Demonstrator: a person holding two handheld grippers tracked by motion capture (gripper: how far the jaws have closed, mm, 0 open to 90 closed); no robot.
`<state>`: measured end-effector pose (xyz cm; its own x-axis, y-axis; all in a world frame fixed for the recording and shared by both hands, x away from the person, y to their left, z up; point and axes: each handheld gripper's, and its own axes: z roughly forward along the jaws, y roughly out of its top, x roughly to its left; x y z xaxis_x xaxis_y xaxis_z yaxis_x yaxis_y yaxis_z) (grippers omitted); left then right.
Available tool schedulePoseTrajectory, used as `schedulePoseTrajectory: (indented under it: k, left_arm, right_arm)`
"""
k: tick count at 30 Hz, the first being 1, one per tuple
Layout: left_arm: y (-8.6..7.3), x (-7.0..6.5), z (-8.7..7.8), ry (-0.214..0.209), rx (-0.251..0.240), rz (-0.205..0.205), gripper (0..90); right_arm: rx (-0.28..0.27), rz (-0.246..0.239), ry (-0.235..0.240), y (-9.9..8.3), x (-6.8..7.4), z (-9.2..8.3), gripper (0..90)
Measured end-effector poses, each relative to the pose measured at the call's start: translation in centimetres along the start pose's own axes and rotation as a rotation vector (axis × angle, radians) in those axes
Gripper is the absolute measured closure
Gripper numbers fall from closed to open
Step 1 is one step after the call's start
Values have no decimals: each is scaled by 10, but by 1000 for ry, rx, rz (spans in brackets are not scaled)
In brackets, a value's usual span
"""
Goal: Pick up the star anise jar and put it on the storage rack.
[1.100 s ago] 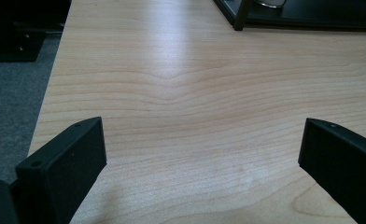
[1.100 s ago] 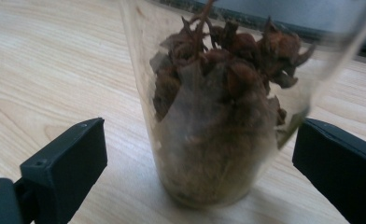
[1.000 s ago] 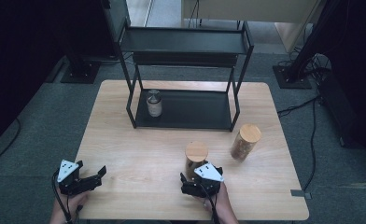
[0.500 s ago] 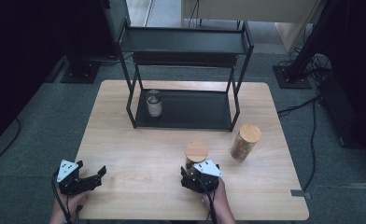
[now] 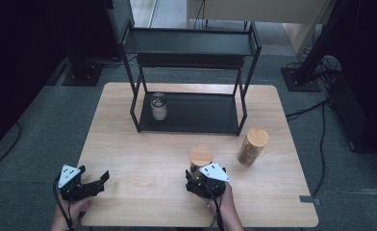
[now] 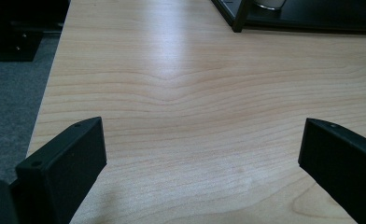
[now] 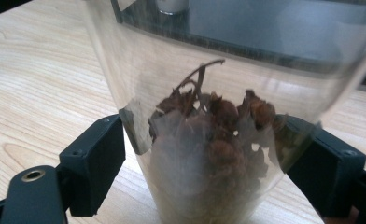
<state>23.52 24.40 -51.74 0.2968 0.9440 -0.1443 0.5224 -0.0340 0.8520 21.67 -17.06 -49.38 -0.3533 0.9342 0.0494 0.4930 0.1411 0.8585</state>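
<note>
Our left gripper point(image 5: 83, 184) idles over bare table point(image 6: 181, 107), jaws spread wide with nothing between them; we leave it there, clear of the work. Ahead of our right gripper point(image 7: 204, 154) a glass jar point(image 7: 218, 140) of dried brown bits sits between the jaws, each at a side wall, though we cannot tell if they already press it. We judge a grasp is the step: close low and square, gently on slick glass, minding the taller jar point(image 5: 252, 147) off to its right.
</note>
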Motion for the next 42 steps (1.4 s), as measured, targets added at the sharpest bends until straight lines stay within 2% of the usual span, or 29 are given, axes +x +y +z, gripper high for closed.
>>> schedulePoseTrajectory:
  k: [10,25,34,42]
  left_arm:
    - [0,1,0,-2,-3,-6,10]
    - [0,1,0,-6,-1,-7,11]
    - [0,2,0,-9,-4,-14,11]
    - [0,2,-1,-10,-5,-17,10]
  right_arm:
    - [18,2,-24,9,1,0,219]
    - [49,7,-24,21,1,2,245]
    - [60,11,-31,28,3,12,246]
    - [75,8,-38,41,3,30,248]
